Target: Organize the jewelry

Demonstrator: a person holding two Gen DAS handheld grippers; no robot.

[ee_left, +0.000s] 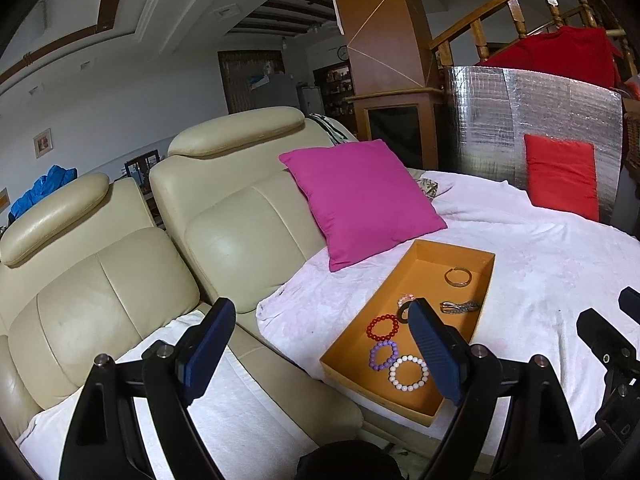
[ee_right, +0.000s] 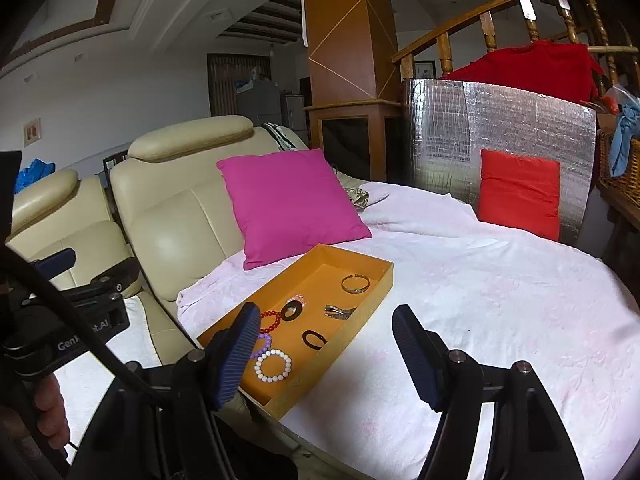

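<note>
An orange tray (ee_left: 490, 280) (ee_right: 374, 300) lies on a white cloth. In it are a white bead bracelet (ee_left: 408, 372) (ee_right: 273, 366), a purple bead bracelet (ee_left: 383, 355) (ee_right: 262, 345), a red bead bracelet (ee_left: 383, 328) (ee_right: 272, 320), a gold bangle (ee_left: 458, 277) (ee_right: 355, 283), a silver clip (ee_left: 460, 307) (ee_right: 339, 312), a dark ring (ee_right: 291, 309) and a dark open bangle (ee_right: 314, 339). My left gripper (ee_left: 320, 352) is open and empty, above the tray's left side. My right gripper (ee_right: 326, 354) is open and empty, above the tray's near right edge.
The cloth (ee_right: 500, 300) covers a round surface. A magenta cushion (ee_left: 360, 200) (ee_right: 290, 204) leans on a cream leather sofa (ee_left: 224, 216) behind the tray. A red cushion (ee_right: 520, 192) leans on a silver foil panel (ee_right: 480, 128) at the back right.
</note>
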